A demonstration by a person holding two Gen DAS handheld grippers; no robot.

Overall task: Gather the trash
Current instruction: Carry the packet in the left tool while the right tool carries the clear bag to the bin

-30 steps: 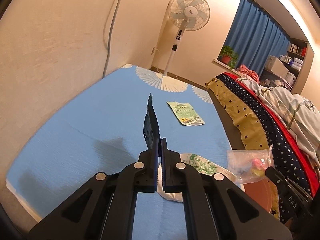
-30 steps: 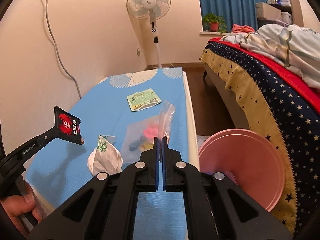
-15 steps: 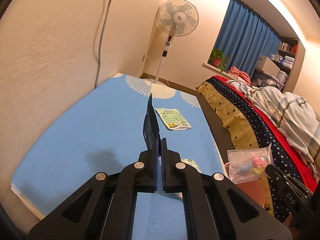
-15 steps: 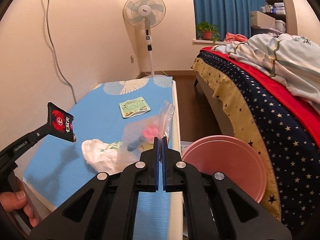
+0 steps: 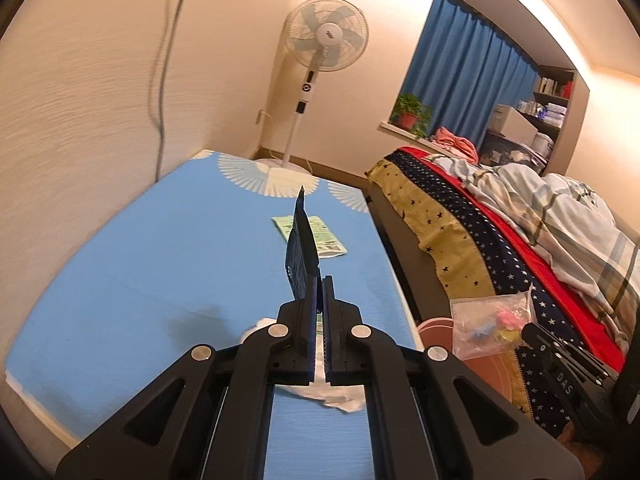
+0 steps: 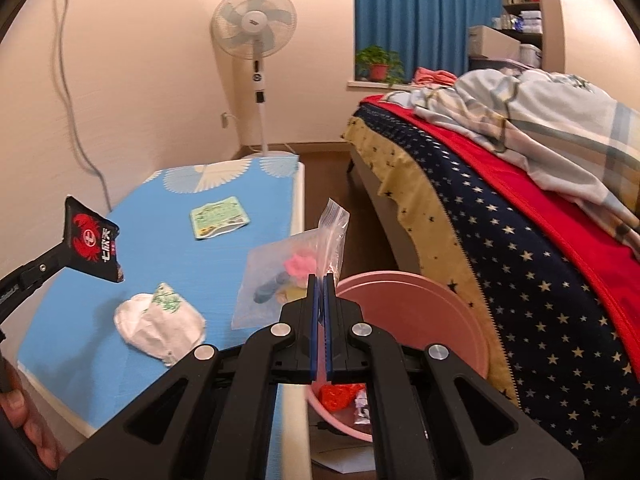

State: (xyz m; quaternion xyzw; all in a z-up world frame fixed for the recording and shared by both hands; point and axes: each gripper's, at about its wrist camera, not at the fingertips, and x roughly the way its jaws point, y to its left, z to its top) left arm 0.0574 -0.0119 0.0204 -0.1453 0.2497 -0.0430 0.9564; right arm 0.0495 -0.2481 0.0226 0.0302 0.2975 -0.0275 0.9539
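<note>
My left gripper is shut on a black snack wrapper with a red crab print, held edge-on above the blue mat. My right gripper is shut on a clear zip bag with pink and blue bits inside, also seen in the left wrist view as a bag at the right. The bag hangs beside the rim of a pink bin that holds some red trash. A crumpled white wrapper and a flat green packet lie on the mat.
A bed with a star-print cover and a rumpled quilt fills the right side. A standing fan is at the mat's far end, by the wall. Dark floor runs between mat and bed. A person's fingers show at the lower left.
Both grippers have lifted and drawn back with their loads. The right one has carried the zip bag rightward, from over the mat to the pink bin's rim.
</note>
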